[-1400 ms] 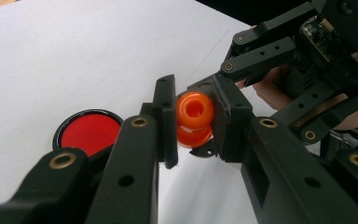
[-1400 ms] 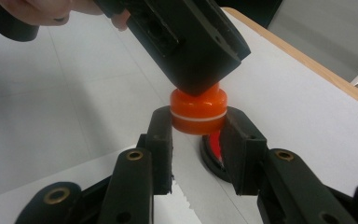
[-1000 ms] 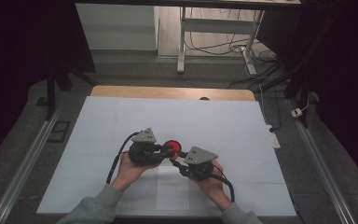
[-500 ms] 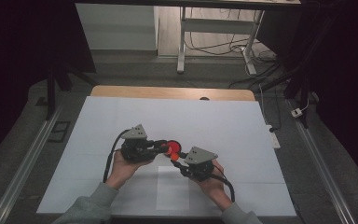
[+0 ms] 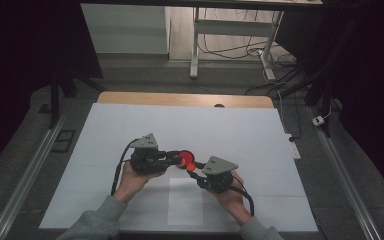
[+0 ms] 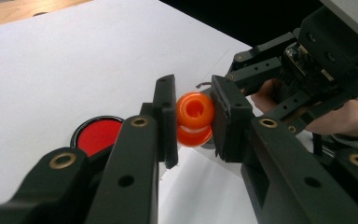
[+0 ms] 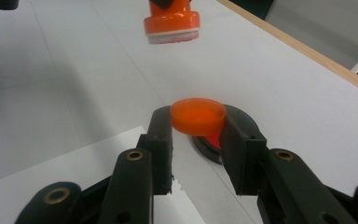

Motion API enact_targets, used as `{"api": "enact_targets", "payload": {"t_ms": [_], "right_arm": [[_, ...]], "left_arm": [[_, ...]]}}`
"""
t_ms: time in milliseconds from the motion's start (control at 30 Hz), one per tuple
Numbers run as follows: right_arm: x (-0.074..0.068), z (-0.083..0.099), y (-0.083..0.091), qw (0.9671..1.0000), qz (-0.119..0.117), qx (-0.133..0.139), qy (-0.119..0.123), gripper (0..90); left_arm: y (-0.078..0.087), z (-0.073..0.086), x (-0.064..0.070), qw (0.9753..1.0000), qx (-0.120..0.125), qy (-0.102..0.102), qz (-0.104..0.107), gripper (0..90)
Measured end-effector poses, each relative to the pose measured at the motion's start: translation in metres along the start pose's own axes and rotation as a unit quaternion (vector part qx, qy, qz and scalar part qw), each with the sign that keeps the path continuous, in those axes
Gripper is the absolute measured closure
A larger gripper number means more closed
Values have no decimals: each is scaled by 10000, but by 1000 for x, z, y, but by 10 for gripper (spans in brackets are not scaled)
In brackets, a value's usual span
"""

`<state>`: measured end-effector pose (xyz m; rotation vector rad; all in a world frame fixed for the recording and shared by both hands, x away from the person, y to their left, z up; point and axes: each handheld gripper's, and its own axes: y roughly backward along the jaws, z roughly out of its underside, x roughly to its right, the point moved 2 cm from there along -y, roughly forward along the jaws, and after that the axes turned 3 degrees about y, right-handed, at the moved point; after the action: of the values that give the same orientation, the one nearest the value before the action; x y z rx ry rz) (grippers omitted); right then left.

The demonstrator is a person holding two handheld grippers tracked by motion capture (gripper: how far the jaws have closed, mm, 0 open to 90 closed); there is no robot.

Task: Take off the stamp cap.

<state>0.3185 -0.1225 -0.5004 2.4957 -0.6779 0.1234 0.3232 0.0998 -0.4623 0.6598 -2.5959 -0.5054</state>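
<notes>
My left gripper (image 6: 193, 100) is shut on an orange knob-shaped piece (image 6: 195, 111) with a hole in its end and a wider flange below. In the right gripper view that piece (image 7: 171, 21) hangs above and beyond my jaws, showing a white underside. My right gripper (image 7: 198, 128) is shut on a small orange cap (image 7: 198, 114), open side up. A red disc with a black rim (image 6: 98, 135) lies flat on the table behind both. From above, the left gripper (image 5: 176, 159) and right gripper (image 5: 193, 169) meet tip to tip beside the red disc (image 5: 185, 153).
A white sheet (image 5: 130, 130) covers the table, with a wooden edge (image 5: 180, 99) at the far side. A lighter paper rectangle (image 5: 185, 200) lies near the front edge. Metal rails (image 5: 25, 175) run along both sides.
The left gripper drew slightly to the left, then eased back toward the right gripper. The right hand has stayed nearly still.
</notes>
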Motion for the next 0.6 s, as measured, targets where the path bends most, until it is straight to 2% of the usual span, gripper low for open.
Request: {"api": "enact_targets", "payload": {"t_ms": [600], "right_arm": [[6, 7, 11, 9998, 84, 12, -158, 647]], "left_arm": [[1, 0, 1, 9999, -20, -73, -133, 722]]}}
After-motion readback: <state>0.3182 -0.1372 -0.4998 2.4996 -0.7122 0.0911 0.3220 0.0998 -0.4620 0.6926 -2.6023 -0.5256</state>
